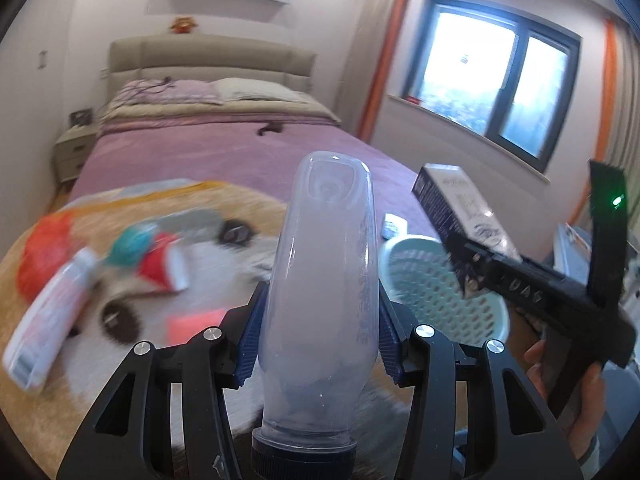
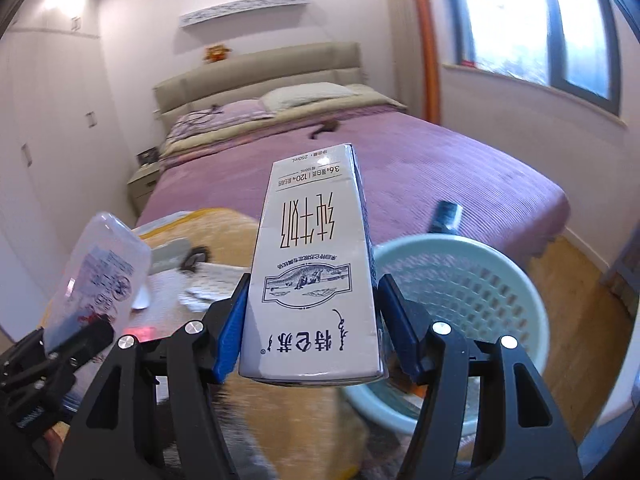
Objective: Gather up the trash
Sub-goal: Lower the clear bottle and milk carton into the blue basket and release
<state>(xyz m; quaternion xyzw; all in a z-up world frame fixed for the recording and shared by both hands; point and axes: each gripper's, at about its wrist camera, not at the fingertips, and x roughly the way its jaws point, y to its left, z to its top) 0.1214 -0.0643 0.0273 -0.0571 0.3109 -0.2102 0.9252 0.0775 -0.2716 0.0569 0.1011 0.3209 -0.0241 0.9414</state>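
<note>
1. The clear, empty plastic bottle with a dark screw cap (image 1: 320, 292) sits clamped in the left hand-held gripper (image 1: 318, 344), blue pads pressed to both its sides, cap end toward the camera and base pointing out at the bed.
2. From the right wrist view the same bottle (image 2: 98, 268) shows at the left edge, tilted, held up in the air above the rug.
3. The white rectangular milk carton with printed Chinese lettering (image 2: 316, 268) is squeezed between the blue pads of the right hand-held gripper (image 2: 312, 320), its print upside down to the camera.
4. In the left wrist view that carton (image 1: 460, 208) appears to the right, gripped by the right hand-held gripper (image 1: 476, 256), with the person's hand (image 1: 576, 392) on the handle below.
5. Both items are held aloft near the pale green perforated plastic basket (image 2: 460, 300), which stands on the floor at the foot of the bed.
6. To the left, blurred litter lies on the tan and white animal-face rug (image 1: 120, 360): a white tube-shaped container (image 1: 52, 320) and a red and white wrapper (image 1: 164, 268).
7. Beyond stretches the bed with a purple cover (image 2: 400, 168), and a window (image 1: 500, 76) glows at the right.
</note>
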